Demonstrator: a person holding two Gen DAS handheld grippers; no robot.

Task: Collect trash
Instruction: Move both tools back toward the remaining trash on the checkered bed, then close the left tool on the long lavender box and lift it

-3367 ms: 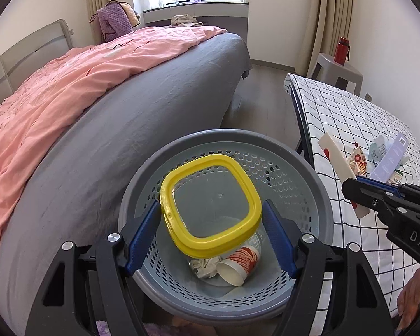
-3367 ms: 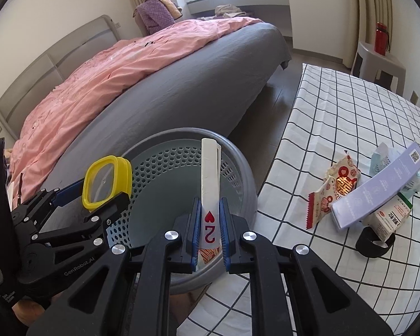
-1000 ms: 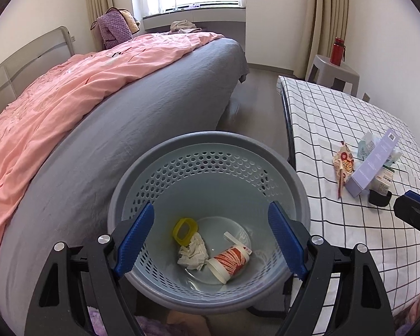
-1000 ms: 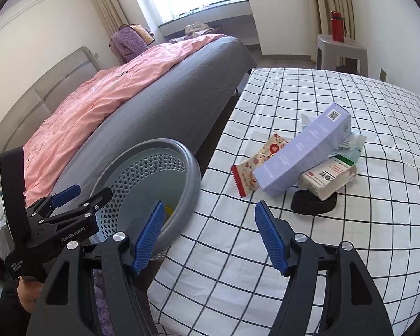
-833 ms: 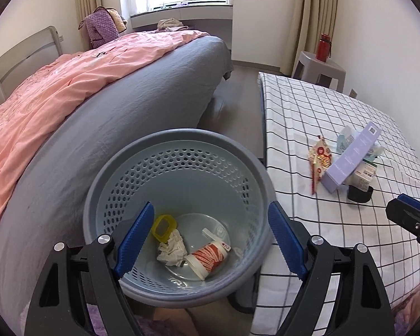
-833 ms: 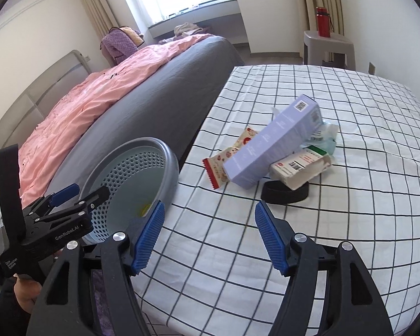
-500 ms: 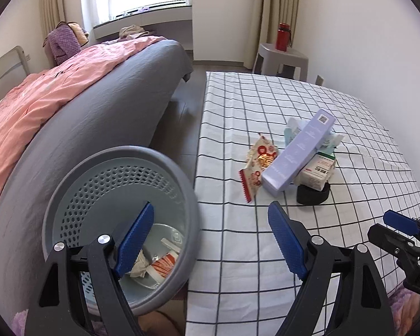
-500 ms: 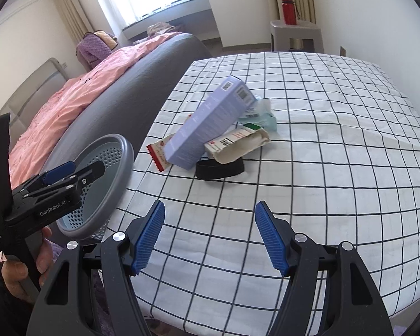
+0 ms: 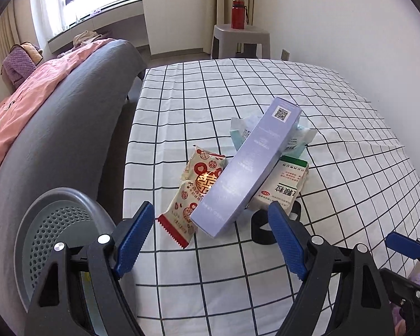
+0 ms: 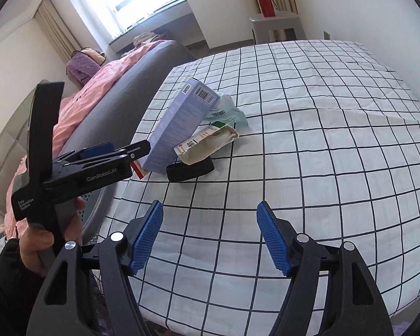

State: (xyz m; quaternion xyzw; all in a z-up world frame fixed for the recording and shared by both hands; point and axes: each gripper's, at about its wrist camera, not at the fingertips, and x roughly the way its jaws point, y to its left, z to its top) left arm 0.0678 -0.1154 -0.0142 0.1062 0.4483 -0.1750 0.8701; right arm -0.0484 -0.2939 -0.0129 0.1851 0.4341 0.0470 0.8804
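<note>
Trash pile with long lavender cardboard box (image 9: 246, 165) sat on our checkered counter (image 9: 350, 145); left gripper (image 9: 211, 242) and right gripper (image 10: 210, 236) fingers wide, empty.

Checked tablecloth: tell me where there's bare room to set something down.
Bare: the near strip between both open grippers and the black tape roll, and the right side past the white medicine box. Crowded: the pile around the lavender box.

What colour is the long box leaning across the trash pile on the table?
The long box is pale lavender with a QR code on its end, clearest in the left wrist view.
</note>
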